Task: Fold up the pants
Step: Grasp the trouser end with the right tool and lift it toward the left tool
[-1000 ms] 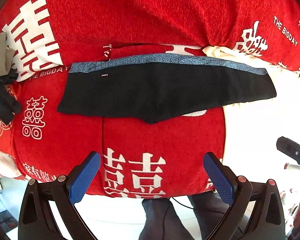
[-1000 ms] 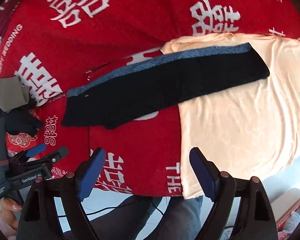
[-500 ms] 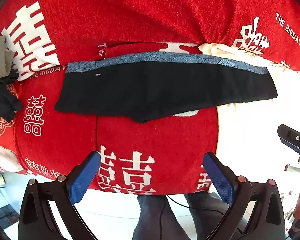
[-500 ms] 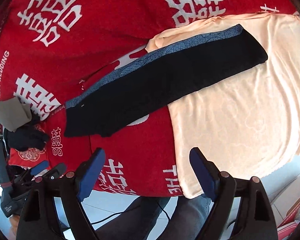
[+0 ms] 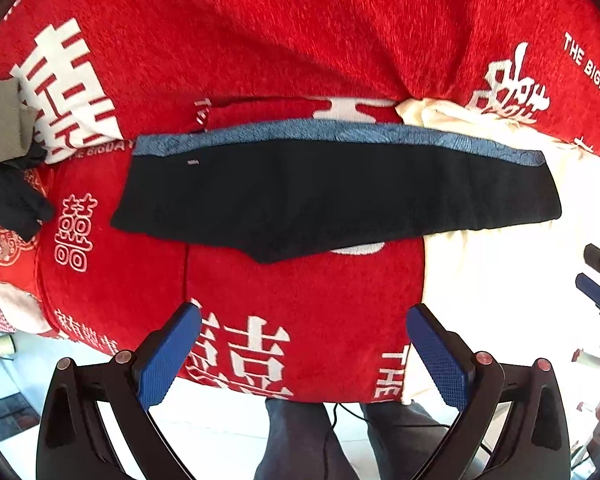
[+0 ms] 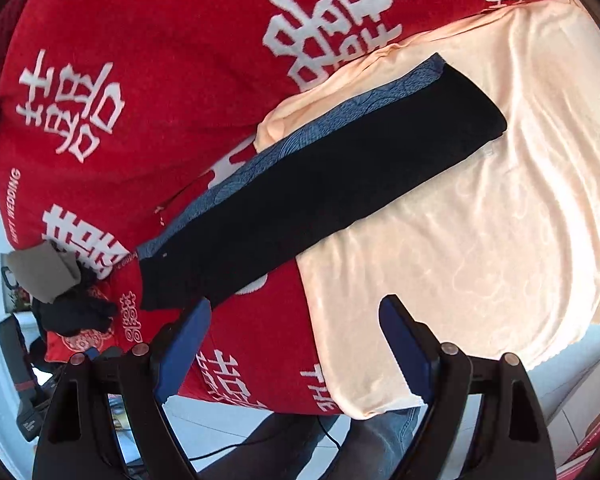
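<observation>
Black pants [image 5: 332,196] with a blue patterned side stripe lie flat, folded lengthwise, across a red blanket [image 5: 300,40]; their right end rests on a cream sheet [image 6: 480,220]. They also show in the right wrist view [image 6: 320,184], lying on a diagonal. My left gripper [image 5: 304,344] is open and empty, hovering above the bed's near edge, short of the pants. My right gripper [image 6: 296,332] is open and empty, above the near edge by the pants' left part; its tip shows in the left wrist view [image 5: 596,280].
A grey folded cloth [image 6: 44,276] and a dark bundle [image 6: 76,312] sit at the bed's left edge; they also show in the left wrist view [image 5: 12,200]. A person's legs [image 5: 320,440] stand at the near edge over white floor.
Both grippers have risen and pulled back a little; the right wrist view has tilted, so the pants now run more diagonally. Both stay open and the pants have not moved.
</observation>
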